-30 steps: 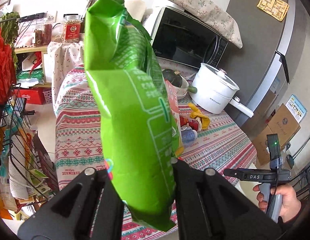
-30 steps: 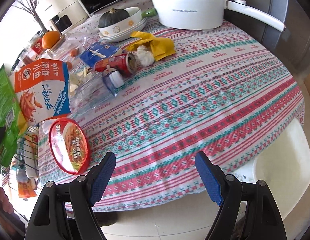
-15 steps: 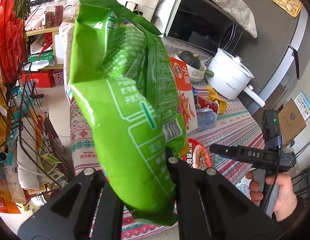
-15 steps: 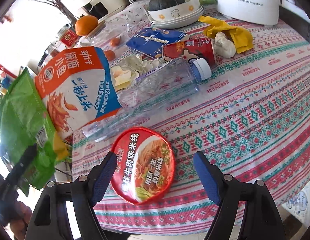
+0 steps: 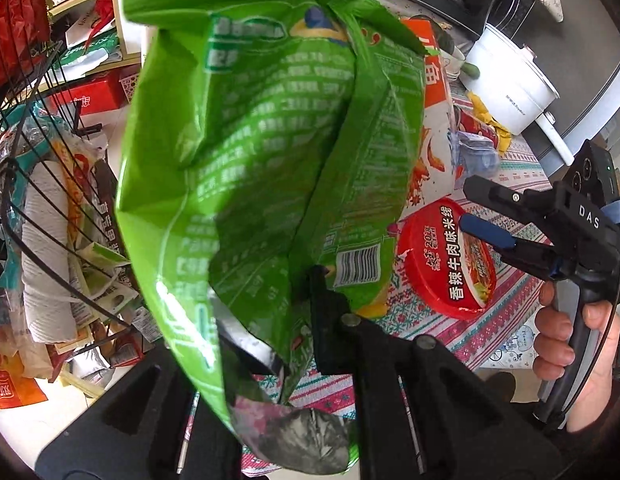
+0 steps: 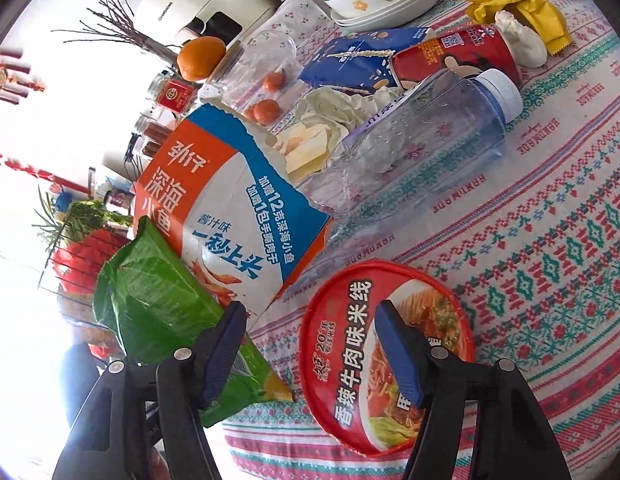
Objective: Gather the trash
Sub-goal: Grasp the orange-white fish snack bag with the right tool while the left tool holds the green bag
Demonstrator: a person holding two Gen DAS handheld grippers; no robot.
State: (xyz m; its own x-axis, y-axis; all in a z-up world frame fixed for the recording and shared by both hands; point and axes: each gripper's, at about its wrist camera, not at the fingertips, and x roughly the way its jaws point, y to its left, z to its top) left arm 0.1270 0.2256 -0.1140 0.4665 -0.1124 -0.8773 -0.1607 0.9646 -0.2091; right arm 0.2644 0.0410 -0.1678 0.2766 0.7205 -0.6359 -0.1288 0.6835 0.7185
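My left gripper [image 5: 265, 292] grips the lower end of a big green snack bag [image 5: 269, 140], which stands up and fills most of the left wrist view; its jaws are opening slightly with the bag still pinched between them. A round red noodle bowl [image 6: 390, 360] with its lid on sits at the table's near edge. My right gripper [image 6: 310, 312] straddles the bowl's left rim, one blue pad over the lid, jaws closing but not touching. The left wrist view shows the right gripper [image 5: 468, 204] and the person's hand [image 5: 566, 332] holding it.
Behind the bowl lie an orange-and-blue fish snack bag [image 6: 213, 208], a clear plastic bottle [image 6: 422, 140], a red can [image 6: 454, 56], a blue pack [image 6: 350, 60] and a yellow wrapper [image 6: 522, 8]. A white pot [image 5: 510, 80] stands further back. A cluttered wire rack [image 5: 29, 140] stands left of the table.
My left gripper has sunk and tipped downward with the green bag. My right gripper has swung left across the table to the red noodle bowl, and its jaws have narrowed.
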